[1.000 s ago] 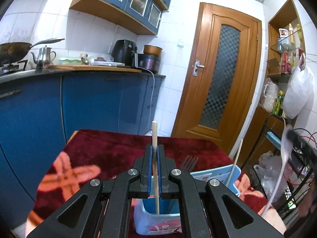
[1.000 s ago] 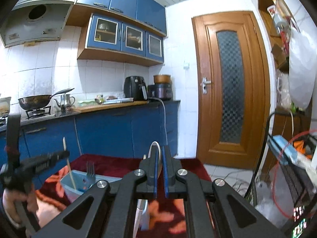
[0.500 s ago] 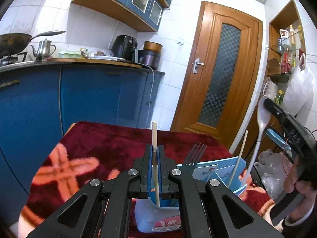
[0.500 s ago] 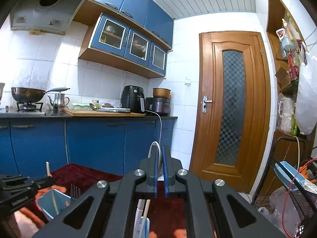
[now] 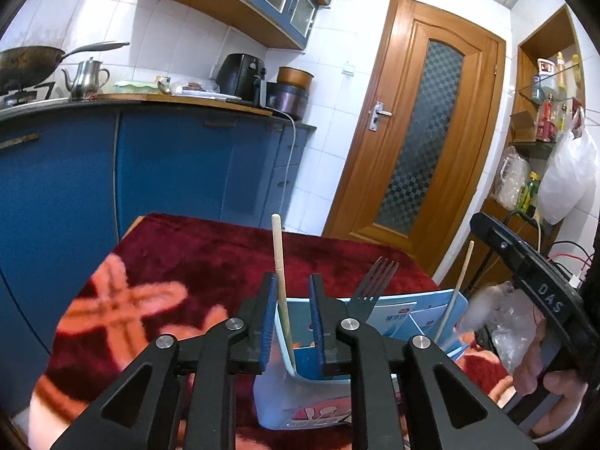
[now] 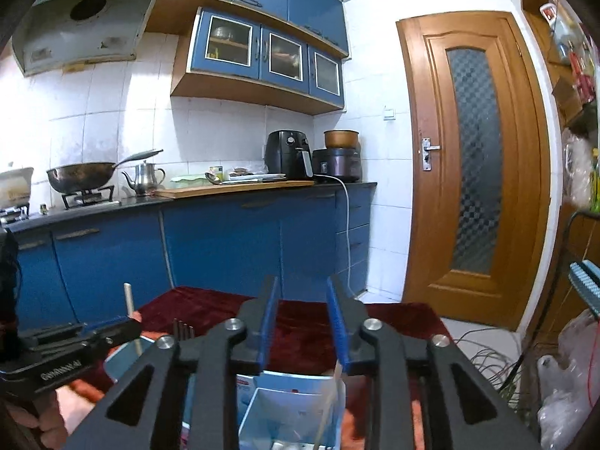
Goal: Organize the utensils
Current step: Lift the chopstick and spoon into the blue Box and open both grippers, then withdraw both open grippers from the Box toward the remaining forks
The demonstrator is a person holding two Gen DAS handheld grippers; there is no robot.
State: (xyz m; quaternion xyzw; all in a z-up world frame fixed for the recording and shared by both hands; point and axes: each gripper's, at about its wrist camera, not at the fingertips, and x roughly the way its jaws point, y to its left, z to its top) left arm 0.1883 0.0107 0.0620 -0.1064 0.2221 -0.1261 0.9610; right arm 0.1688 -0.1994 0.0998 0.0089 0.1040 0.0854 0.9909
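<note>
Both grippers have let go since half a second ago: the left gripper [image 5: 292, 317] has parted its jaws around a wooden chopstick [image 5: 280, 281], which leans loose in the light-blue holder [image 5: 300, 401], and the right gripper [image 6: 302, 324] stands spread where it had pinched a white spoon. Only the left view shows the black fork [image 5: 371, 285] upright in the holder and a second chopstick [image 5: 455, 296] further right. Red cloth [image 5: 180, 262] lies bare to the left and behind the holder. Seen from the right wrist, a pale handle [image 6: 330, 405] hangs blurred inside the holder's white divider [image 6: 285, 408], the base cut off by the frame.
</note>
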